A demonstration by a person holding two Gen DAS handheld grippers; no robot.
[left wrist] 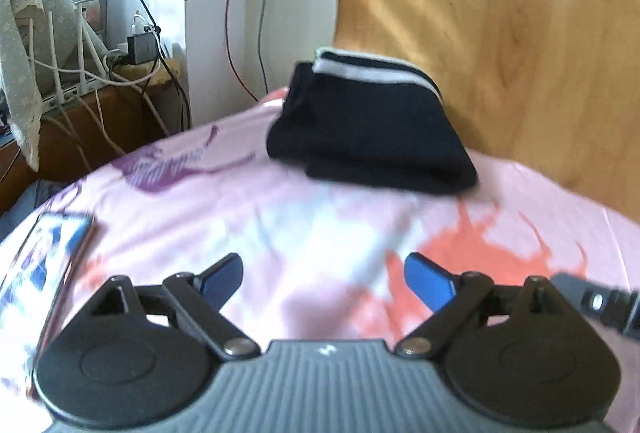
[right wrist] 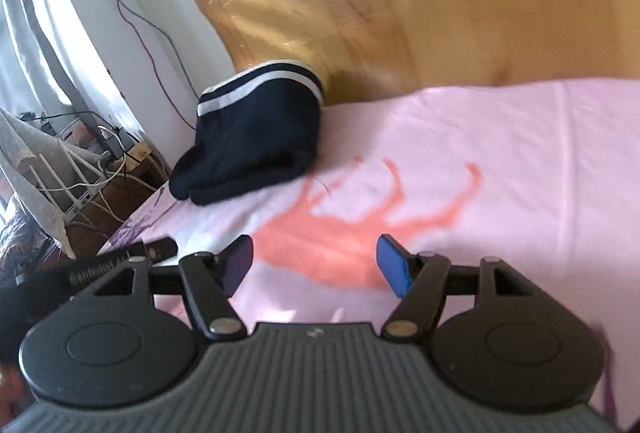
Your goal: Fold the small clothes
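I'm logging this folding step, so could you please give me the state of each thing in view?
Garment: dark, white-striped band, folded, lying on the sheet by the headboard, not held.
Sheet: pink, printed, spread flat with slight creases.
Left gripper: open, empty, over the sheet.
Right gripper: open, empty, over the sheet.
Headboard: wooden, upright behind the garment.

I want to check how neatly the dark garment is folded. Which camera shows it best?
The left wrist view: the folded dark garment sits near centre, larger, its layered front edge and white stripes plain. The right wrist view shows the same garment further left and smaller, seen more from its side, striped band on top.
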